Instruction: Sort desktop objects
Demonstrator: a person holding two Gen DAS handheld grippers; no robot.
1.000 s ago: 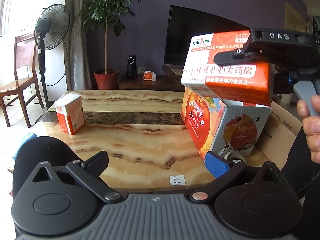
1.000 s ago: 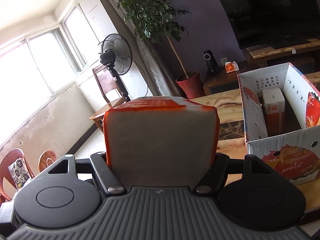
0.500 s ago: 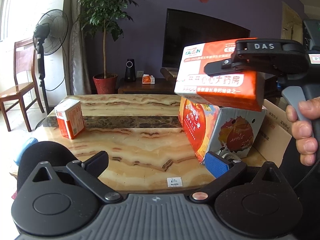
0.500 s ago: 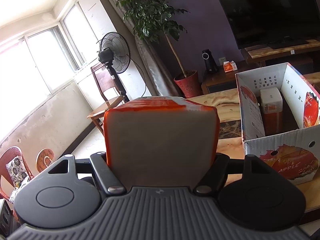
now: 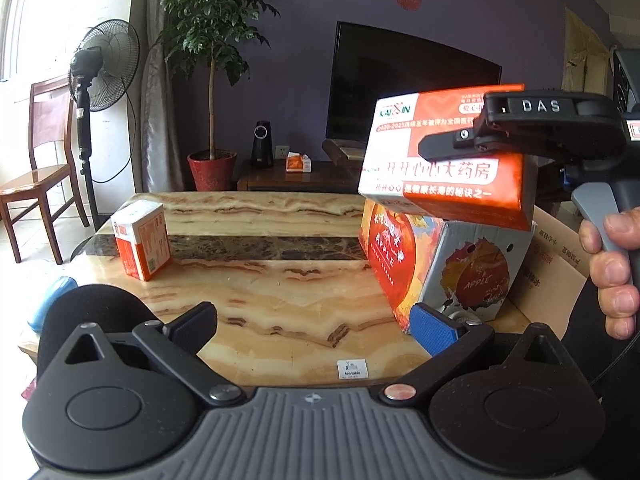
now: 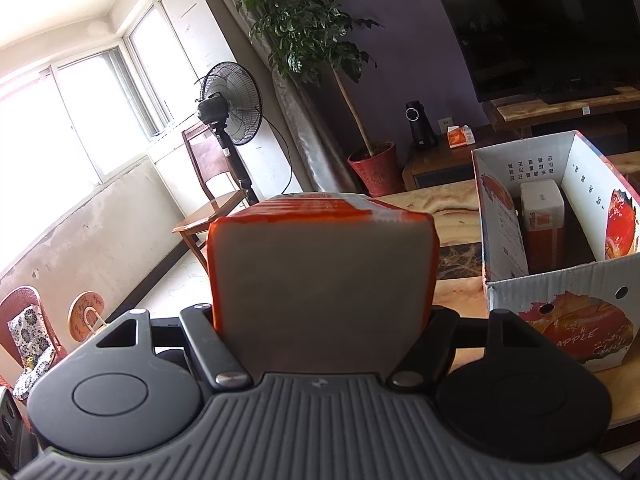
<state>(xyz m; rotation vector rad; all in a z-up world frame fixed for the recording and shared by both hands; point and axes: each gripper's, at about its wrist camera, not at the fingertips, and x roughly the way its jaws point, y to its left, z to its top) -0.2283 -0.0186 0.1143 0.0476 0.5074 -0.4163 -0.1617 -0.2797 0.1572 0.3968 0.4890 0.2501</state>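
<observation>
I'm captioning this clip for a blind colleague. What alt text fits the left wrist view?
The right gripper holds an orange and white box in the air above an open apple carton on a marble table. The left gripper is open and empty in the foreground; a smaller orange box stands at the table's left.

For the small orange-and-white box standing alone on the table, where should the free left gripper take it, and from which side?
Grip the small box across its two broad side faces near mid-height, coming level from the front. It stands upright with bare table around it, and the open left gripper likely spans it.
</observation>
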